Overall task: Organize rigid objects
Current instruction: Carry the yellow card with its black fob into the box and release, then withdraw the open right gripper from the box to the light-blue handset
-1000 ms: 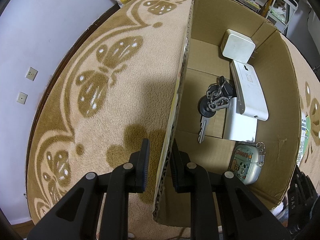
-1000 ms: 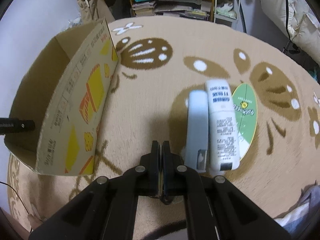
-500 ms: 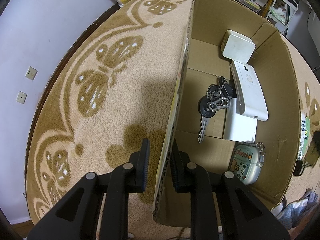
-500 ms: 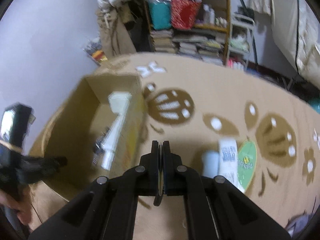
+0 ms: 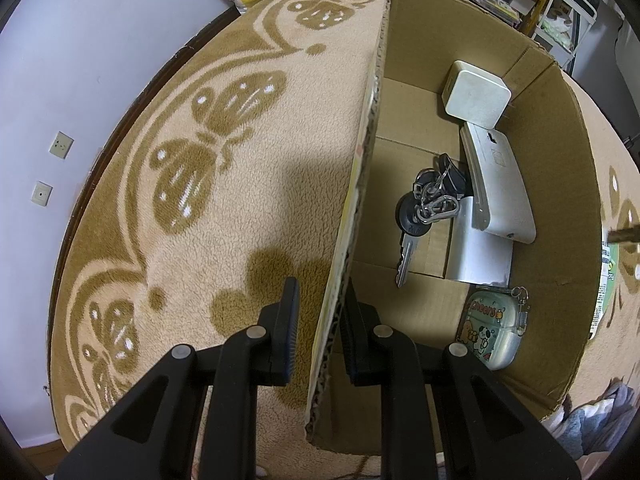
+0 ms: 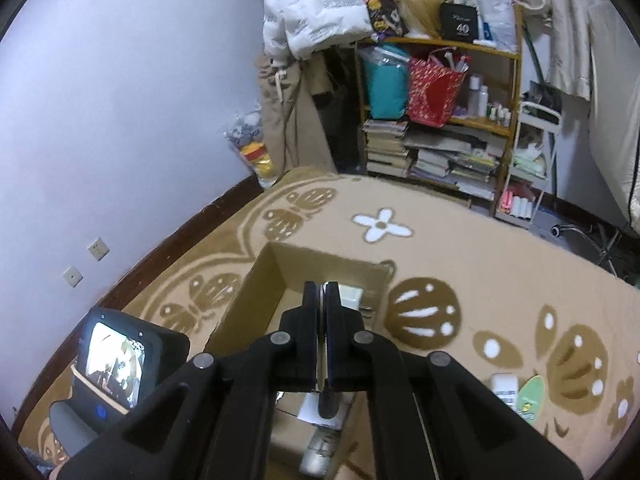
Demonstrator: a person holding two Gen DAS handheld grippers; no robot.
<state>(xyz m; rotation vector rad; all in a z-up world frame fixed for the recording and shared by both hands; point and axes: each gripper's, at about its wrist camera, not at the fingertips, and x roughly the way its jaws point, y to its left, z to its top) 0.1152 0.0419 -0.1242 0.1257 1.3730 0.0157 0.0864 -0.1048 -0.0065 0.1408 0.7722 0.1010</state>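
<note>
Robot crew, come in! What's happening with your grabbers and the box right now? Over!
Left gripper clamped on cardboard box wall. Right gripper shut on a thin flat thing, above the box. Keys already inside. Nothing blocking.

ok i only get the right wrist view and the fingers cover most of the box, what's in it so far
Observer: A bunch of keys lies mid-floor in the cardboard box, against a long white device.
Operator: anything at the ends
Observer: A white square block at the end far from the left gripper, a cartoon-printed case at the near end.
Operator: my right gripper is shut on a thin flat item, any room for it
Observer: Yes, the floor strip along the wall that the left gripper clamps is bare.
</note>
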